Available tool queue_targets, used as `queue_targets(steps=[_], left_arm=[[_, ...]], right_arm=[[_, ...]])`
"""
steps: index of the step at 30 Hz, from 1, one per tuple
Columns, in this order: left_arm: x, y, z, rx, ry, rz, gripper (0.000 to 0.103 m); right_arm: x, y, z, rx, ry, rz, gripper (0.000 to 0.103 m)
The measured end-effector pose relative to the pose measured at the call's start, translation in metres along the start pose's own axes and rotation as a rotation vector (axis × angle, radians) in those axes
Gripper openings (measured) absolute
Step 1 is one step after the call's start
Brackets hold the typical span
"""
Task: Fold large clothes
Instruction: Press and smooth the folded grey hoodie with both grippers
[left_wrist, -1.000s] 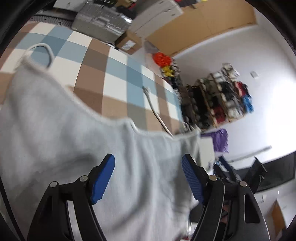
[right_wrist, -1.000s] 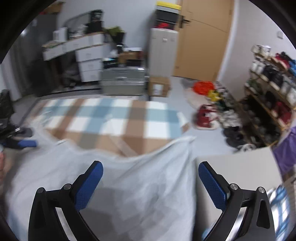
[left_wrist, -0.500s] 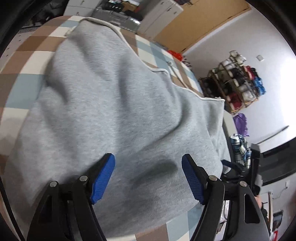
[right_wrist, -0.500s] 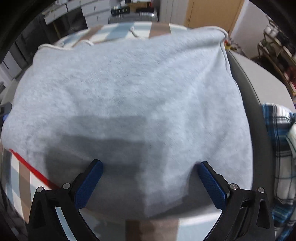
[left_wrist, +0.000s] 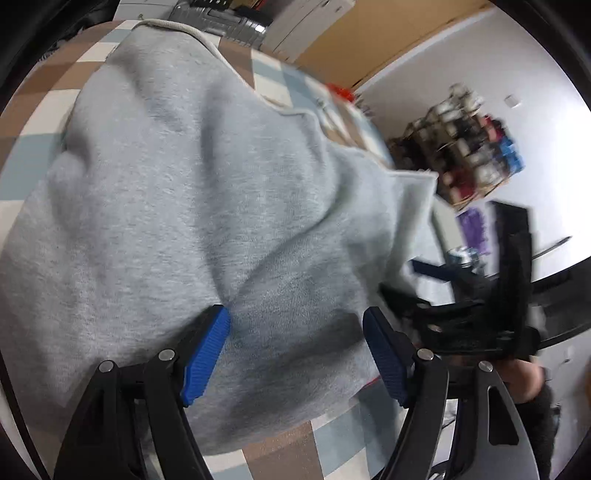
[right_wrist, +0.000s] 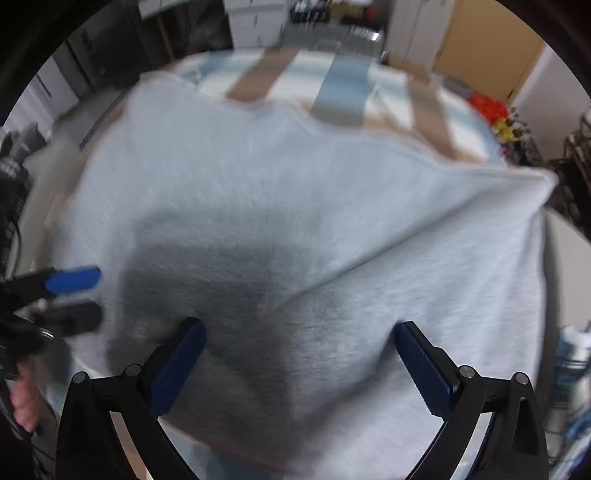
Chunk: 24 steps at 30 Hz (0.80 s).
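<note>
A light grey sweatshirt (left_wrist: 229, 206) lies in a folded heap on the checked tablecloth (left_wrist: 55, 110), with a white drawcord along its far edge. My left gripper (left_wrist: 295, 338) stands open just above the near part of the heap, and its left pad tip (left_wrist: 218, 325) touches a crease. In the right wrist view the same sweatshirt (right_wrist: 295, 192) fills the frame, with a fold ridge running to its right corner. My right gripper (right_wrist: 301, 354) is open over it, nothing pinched. Each gripper shows in the other's view: the right one (left_wrist: 461, 295) and the left one (right_wrist: 70, 291).
The brown, blue and white checked tablecloth (right_wrist: 343, 85) reaches past the garment. Behind stand a silver suitcase (left_wrist: 221, 22), a wooden door (right_wrist: 480, 48) and a shoe rack (left_wrist: 469, 147). A plaid cloth (right_wrist: 569, 369) lies at the right edge. A hand (right_wrist: 22, 398) holds the left gripper.
A second ago the sweatshirt's edge hung in the air over the table; now it lies settled in a folded heap. Both grippers have dropped closer to it, the right one tipping downward, jaws unchanged.
</note>
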<state>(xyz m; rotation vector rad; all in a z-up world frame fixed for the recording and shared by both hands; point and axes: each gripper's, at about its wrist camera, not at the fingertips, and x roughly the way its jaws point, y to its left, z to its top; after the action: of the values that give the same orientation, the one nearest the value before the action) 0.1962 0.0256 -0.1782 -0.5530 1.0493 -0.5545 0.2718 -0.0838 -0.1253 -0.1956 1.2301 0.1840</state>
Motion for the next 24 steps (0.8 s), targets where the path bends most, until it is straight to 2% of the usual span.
queue_targets(steps=[3, 6, 10, 11, 12, 13, 14, 16, 18, 20, 22, 24], left_arm=[[-0.002, 0.002, 0.001, 0.031, 0.005, -0.026, 0.07], [-0.01, 0.003, 0.004, -0.002, 0.01, -0.001, 0.07], [-0.043, 0.021, -0.012, -0.034, -0.077, 0.034, 0.071], [-0.047, 0.034, -0.015, -0.054, -0.089, 0.056, 0.071], [-0.047, 0.046, -0.02, -0.08, -0.09, 0.048, 0.07], [-0.046, 0.059, -0.024, -0.111, -0.087, 0.011, 0.07], [-0.049, 0.066, -0.028, -0.129, -0.107, -0.042, 0.07], [-0.054, 0.068, -0.032, -0.159, -0.13, -0.066, 0.07], [-0.054, 0.069, -0.035, -0.182, -0.131, -0.067, 0.07], [-0.055, 0.066, -0.038, -0.211, -0.128, -0.053, 0.07], [-0.06, 0.059, -0.04, -0.22, -0.127, -0.015, 0.07], [-0.07, 0.044, -0.045, -0.199, -0.145, 0.005, 0.07]], right_arm=[[0.001, -0.016, -0.009, 0.041, -0.025, 0.064, 0.103], [-0.001, -0.02, -0.017, 0.054, -0.068, 0.093, 0.103], [-0.021, -0.047, -0.031, 0.123, -0.124, 0.222, 0.103], [-0.026, -0.054, -0.036, 0.141, -0.163, 0.226, 0.103], [-0.034, -0.069, -0.047, 0.161, -0.21, 0.185, 0.103], [-0.036, -0.08, -0.056, 0.185, -0.22, 0.152, 0.103], [-0.033, -0.089, -0.063, 0.213, -0.205, 0.133, 0.103], [-0.014, -0.111, -0.078, 0.278, -0.123, 0.123, 0.103], [-0.002, -0.119, -0.093, 0.275, -0.092, 0.133, 0.103], [-0.004, -0.109, -0.104, 0.206, -0.088, 0.095, 0.103], [-0.01, -0.104, -0.112, 0.2, -0.076, 0.088, 0.103], [-0.023, -0.11, -0.124, 0.264, -0.098, 0.168, 0.103]])
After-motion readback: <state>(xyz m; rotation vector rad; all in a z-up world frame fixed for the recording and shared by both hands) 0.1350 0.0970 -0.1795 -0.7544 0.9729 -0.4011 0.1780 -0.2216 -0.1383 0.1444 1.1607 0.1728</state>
